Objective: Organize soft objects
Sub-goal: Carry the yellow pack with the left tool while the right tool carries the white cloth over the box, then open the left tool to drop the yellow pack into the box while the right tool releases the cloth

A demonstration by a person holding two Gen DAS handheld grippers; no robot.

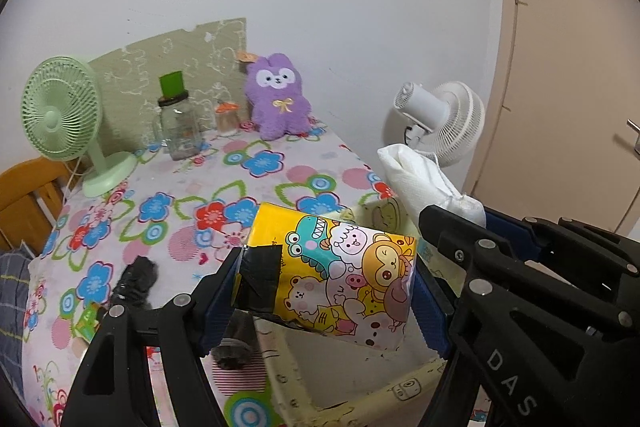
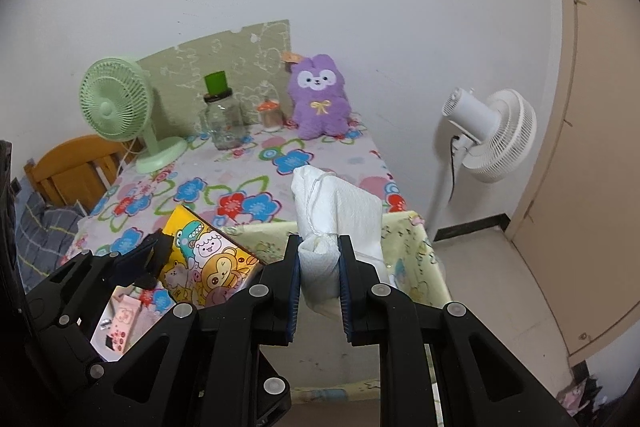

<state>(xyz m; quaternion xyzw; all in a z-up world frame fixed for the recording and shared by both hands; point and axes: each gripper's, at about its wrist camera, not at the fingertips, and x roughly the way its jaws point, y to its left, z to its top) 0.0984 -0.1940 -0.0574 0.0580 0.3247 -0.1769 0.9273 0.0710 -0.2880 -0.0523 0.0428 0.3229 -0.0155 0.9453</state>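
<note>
Yellow cartoon-print pack (image 1: pixel 332 275) | left gripper (image 1: pixel 324 303) clamped | crinkled plastic

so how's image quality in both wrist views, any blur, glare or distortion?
Left wrist: strong fisheye bending of the beige door, dark vignette corners, flat indoor light, no glare; the yellow cartoon-print tissue pack in the left gripper is sharp. Right wrist: same curvature; the white drawstring cloth bag in the right gripper is sharp.
</note>
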